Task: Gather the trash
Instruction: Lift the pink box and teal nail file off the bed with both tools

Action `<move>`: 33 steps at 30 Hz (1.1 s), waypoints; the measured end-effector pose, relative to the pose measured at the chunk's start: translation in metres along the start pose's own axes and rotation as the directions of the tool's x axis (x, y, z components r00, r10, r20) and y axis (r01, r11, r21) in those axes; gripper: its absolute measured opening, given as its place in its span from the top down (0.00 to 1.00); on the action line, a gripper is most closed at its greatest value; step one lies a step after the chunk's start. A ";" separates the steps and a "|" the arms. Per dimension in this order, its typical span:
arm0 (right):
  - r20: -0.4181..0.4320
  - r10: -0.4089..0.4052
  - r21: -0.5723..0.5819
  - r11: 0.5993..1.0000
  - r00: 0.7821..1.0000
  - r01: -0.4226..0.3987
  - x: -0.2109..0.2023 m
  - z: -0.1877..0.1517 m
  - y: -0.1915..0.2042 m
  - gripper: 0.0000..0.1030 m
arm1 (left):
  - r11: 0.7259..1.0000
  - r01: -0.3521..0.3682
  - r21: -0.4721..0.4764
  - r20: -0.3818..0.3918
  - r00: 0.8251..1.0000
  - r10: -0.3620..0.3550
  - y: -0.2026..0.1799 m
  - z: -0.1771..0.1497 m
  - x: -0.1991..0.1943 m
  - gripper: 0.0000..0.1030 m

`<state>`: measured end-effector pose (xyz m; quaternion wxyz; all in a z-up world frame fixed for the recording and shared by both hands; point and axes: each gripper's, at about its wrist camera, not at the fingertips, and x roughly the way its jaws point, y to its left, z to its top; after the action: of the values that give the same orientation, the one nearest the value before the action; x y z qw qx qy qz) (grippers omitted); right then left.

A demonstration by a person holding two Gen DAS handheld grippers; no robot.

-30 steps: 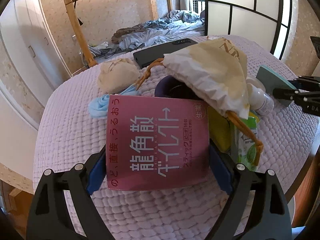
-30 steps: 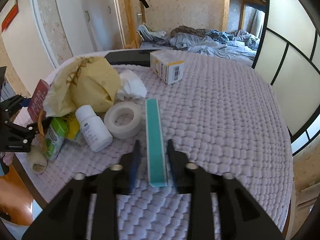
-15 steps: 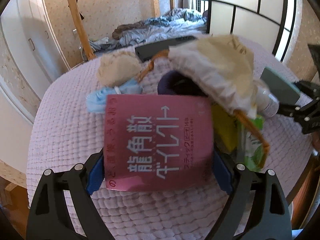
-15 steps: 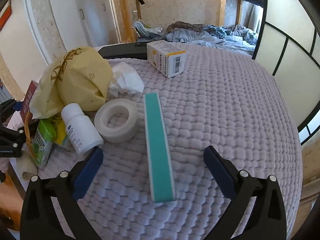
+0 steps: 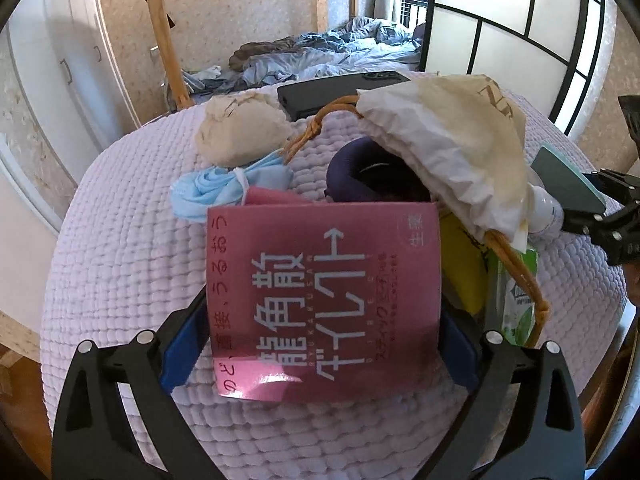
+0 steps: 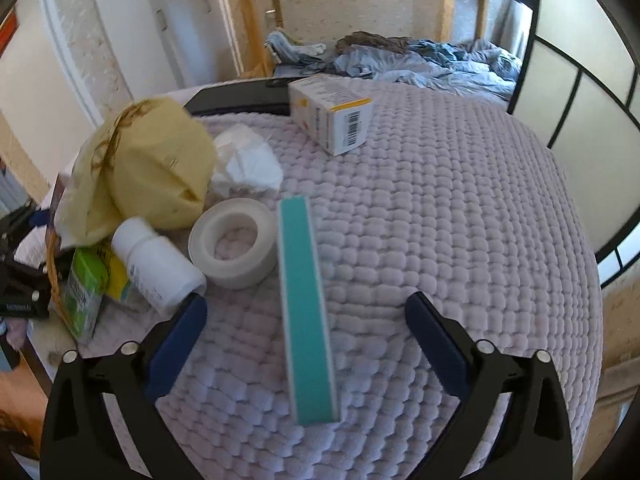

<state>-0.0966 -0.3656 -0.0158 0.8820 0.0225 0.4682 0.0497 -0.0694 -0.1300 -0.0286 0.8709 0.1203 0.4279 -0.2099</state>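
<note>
A pink box with Japanese print (image 5: 324, 300) leans over the near rim of a wicker basket (image 5: 516, 264), between the fingers of my left gripper (image 5: 322, 304). Its jaws are opening and the blue pads stand just off the box's sides. The basket holds a cream paper bag (image 5: 448, 140), a dark purple thing and green and yellow packets. In the right wrist view a teal buffer block (image 6: 308, 312) lies on the lilac quilt between the wide-apart fingers of my right gripper (image 6: 306, 304). Its jaws are closing and do not touch the block.
A white bottle (image 6: 156, 264), a tape roll (image 6: 234, 248), a crumpled tissue (image 6: 248, 164) and a small white-and-yellow box (image 6: 332, 112) lie on the quilt. A blue face mask (image 5: 224, 188), a beige paper ball (image 5: 240, 132) and a black phone (image 5: 340, 88) lie beyond the basket.
My right gripper has let go of the teal block, which now lies on the quilt. The left jaws have spread a little and the pink box has sagged lower.
</note>
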 end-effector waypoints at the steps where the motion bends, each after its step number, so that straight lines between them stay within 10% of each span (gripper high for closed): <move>1: 0.002 -0.006 0.003 1.000 1.000 0.006 -0.001 0.001 -0.001 0.17 | 1.000 -0.001 0.003 0.002 1.000 0.001 0.000 0.000 0.000 0.04; 15: 0.062 -0.073 -0.014 0.997 0.995 0.074 -0.028 -0.015 0.002 0.83 | 0.999 -0.036 0.021 0.035 0.999 0.035 -0.009 0.005 -0.012 0.12; 33: 0.107 -0.034 0.006 0.999 0.994 0.034 -0.071 -0.030 0.020 0.84 | 0.998 -0.003 -0.058 0.043 0.999 0.006 0.003 -0.009 -0.042 0.12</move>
<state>-0.1625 -0.3536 0.0274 0.9064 0.0190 0.4206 0.0326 -0.0972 -0.1125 -0.0010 0.8834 0.0914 0.4148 -0.1980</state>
